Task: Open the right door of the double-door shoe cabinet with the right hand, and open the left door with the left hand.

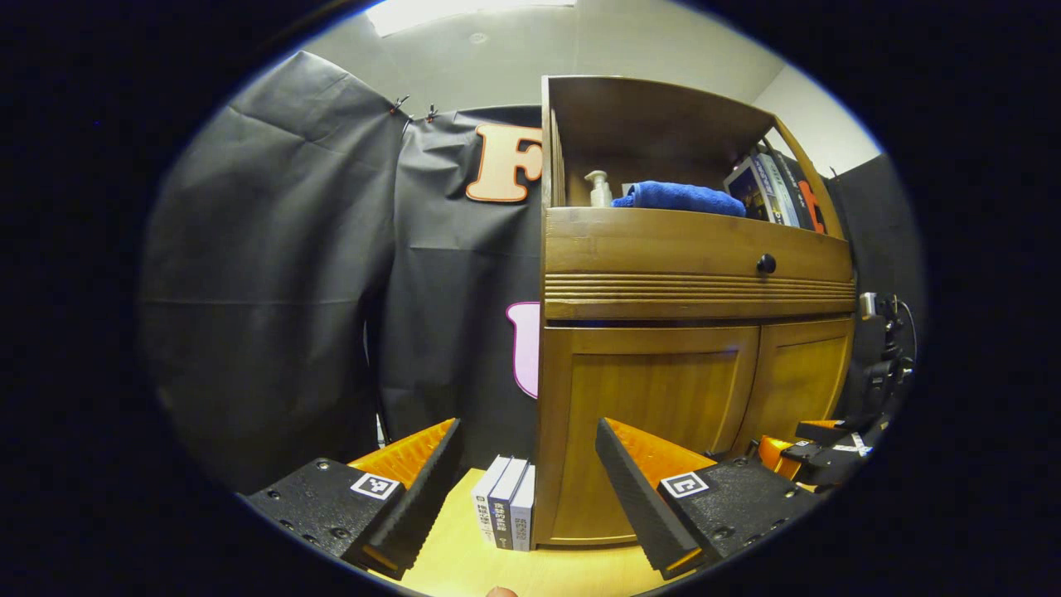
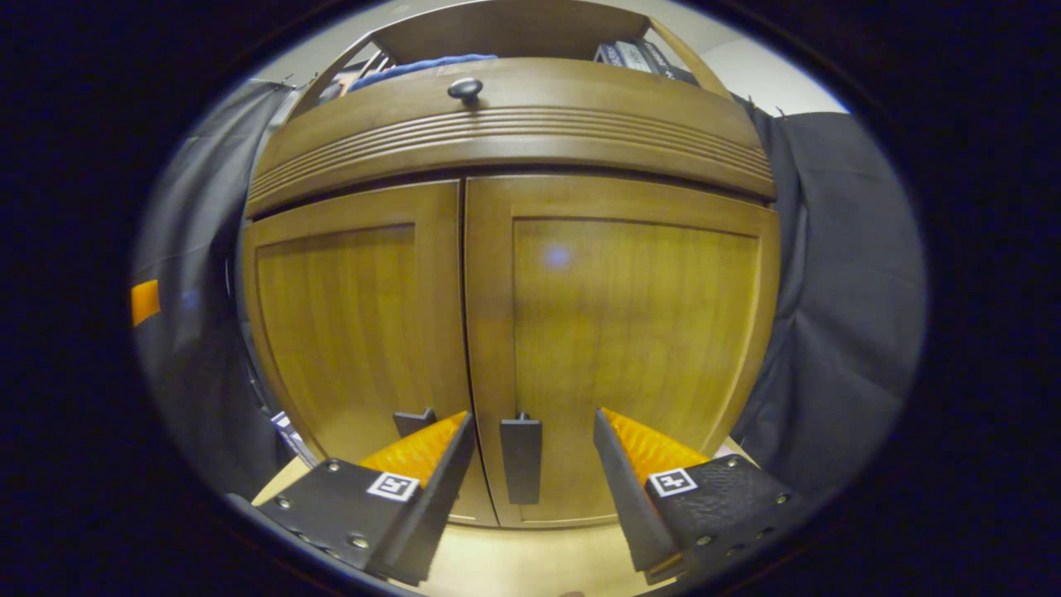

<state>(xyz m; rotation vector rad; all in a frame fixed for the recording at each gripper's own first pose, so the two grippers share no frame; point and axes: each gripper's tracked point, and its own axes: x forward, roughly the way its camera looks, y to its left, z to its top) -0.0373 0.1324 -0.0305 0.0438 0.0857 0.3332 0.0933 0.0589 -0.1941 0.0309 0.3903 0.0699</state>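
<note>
**Right gripper at handle, doors closed**

Right gripper [image 2: 526,464] spread wide, holding nothing; right door [image 2: 622,332] handle [image 2: 521,460] sits between its fingers, untouched. Left door [image 2: 356,332] closed. Left gripper [image 1: 526,481] wide open, empty, facing cabinet [image 1: 696,332] corner; books [image 1: 506,502] beside it.

Folded blue towel [image 1: 680,197] on the open upper shelf, white pump bottle [image 1: 598,190] just left of it, leaning books [image 1: 775,191] to its right, three upright books [image 1: 506,501] on the light tabletop [image 1: 464,564]
</note>
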